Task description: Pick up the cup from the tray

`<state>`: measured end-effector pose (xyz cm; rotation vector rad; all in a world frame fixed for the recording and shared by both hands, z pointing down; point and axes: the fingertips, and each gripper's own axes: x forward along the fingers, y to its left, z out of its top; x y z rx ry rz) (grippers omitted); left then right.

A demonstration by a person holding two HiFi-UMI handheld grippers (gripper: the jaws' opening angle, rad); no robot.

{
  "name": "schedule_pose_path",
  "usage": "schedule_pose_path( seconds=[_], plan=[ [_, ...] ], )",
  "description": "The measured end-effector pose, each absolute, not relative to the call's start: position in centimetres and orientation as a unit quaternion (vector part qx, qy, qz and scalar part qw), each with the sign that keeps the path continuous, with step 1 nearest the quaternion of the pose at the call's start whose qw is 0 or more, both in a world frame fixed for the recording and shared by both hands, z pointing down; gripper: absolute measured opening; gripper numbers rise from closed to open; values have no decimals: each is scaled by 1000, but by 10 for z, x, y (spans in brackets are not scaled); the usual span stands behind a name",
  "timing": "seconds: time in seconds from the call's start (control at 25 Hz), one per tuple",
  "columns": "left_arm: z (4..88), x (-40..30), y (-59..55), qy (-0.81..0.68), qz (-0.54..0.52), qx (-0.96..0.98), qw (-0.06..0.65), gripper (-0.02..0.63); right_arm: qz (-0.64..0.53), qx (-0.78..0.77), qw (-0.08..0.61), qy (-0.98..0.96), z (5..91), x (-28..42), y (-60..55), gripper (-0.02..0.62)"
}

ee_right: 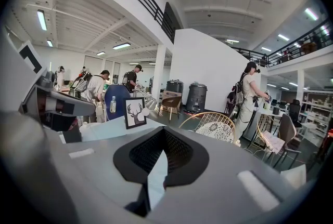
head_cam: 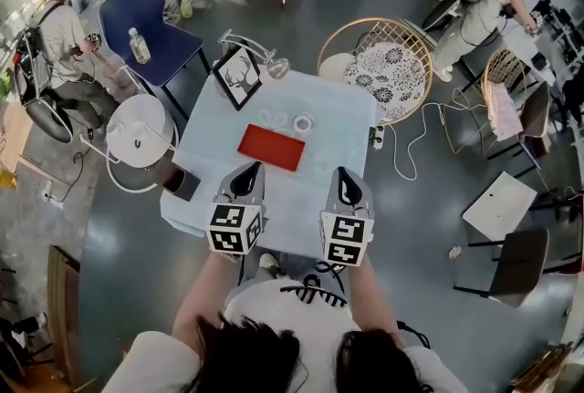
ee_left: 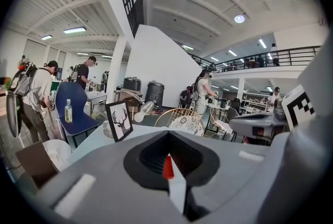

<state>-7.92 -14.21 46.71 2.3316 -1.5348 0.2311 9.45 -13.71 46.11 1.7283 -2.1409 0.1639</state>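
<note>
- Left gripper [head_cam: 245,170]: jaws narrowed to a thin slit, nothing between them.
- Right gripper [head_cam: 348,176]: same, narrow slit, empty.
- Both hang over the near edge of the table [head_cam: 339,119].
- Red tray [head_cam: 271,148]: just ahead of the left gripper, ahead-left of the right.
- Cup [head_cam: 302,123]: on the table just past the tray's far edge, ahead of and between both grippers.

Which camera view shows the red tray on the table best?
The head view: the whole red tray lies flat on the pale table, all four edges visible from above. The left gripper view catches only a thin red sliver of it. The right gripper view shows none of it.
</note>
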Motion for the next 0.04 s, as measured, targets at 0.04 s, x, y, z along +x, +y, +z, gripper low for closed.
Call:
schedule_pose_path(
  seconds=[0.04],
  plan=[
    [467,-78,-141,-539,81,821,170,0,59,615,192,-763,461,94,-136,23]
  ],
)
